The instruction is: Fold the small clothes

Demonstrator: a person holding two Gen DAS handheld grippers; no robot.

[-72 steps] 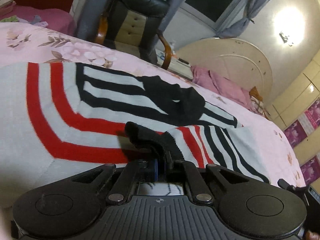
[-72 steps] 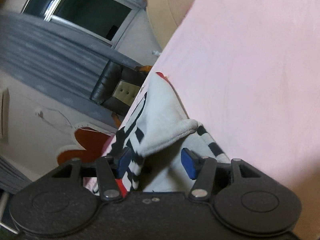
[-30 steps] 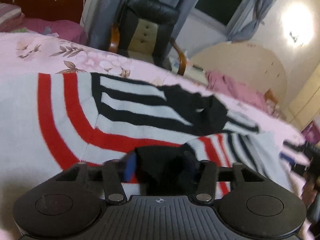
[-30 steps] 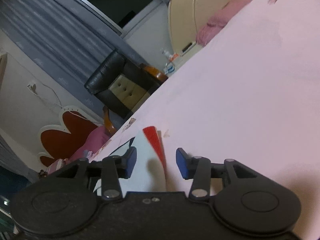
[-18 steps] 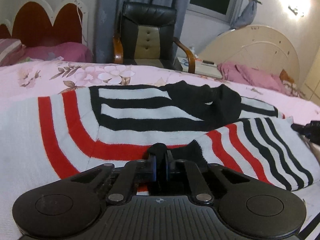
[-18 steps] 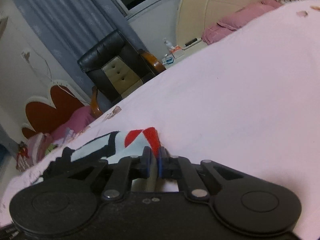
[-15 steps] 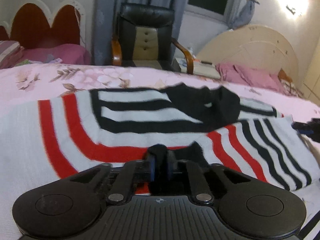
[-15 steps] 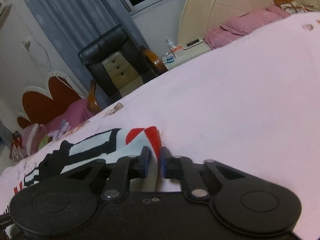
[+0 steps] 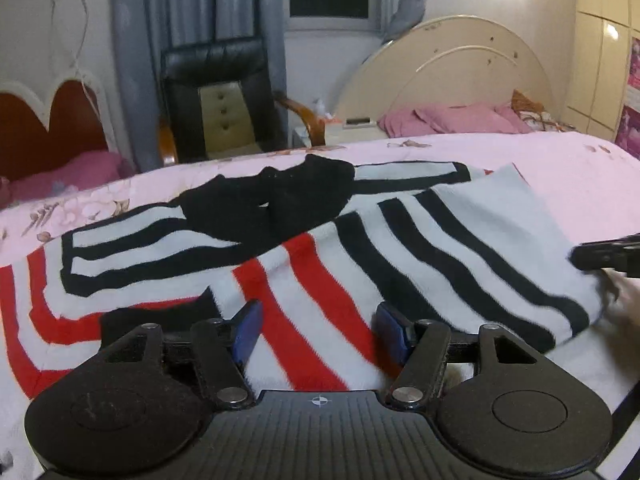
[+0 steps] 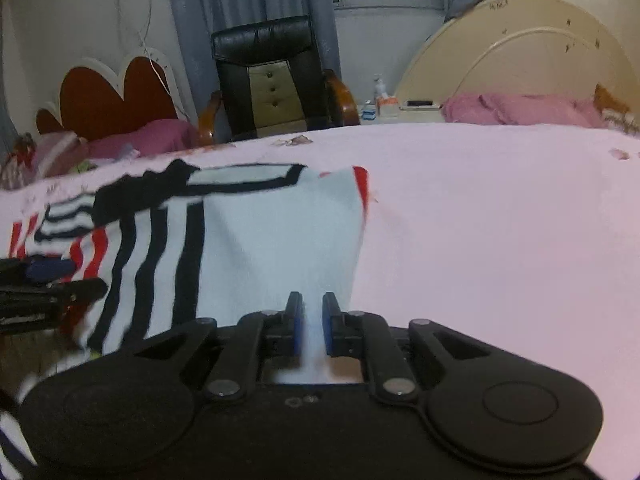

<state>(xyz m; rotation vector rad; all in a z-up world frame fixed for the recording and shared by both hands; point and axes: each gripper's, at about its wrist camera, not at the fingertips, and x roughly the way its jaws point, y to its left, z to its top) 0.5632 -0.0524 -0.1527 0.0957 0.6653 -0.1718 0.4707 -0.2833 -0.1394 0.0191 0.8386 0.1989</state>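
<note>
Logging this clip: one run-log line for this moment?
left gripper: open | right gripper: shut on striped knit sweater | pink bedsheet: underneath

Fuzzy knitted striped sweater, smooth matt pink bedsheet, glossy black leather armchair with polished wooden arms, matt black plastic left gripper, ribbed housing.

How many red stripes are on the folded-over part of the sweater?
2. Both run side by side down the folded flap of the sweater, one just ahead of the open left gripper, the other beside it. More could hide underneath.
</note>
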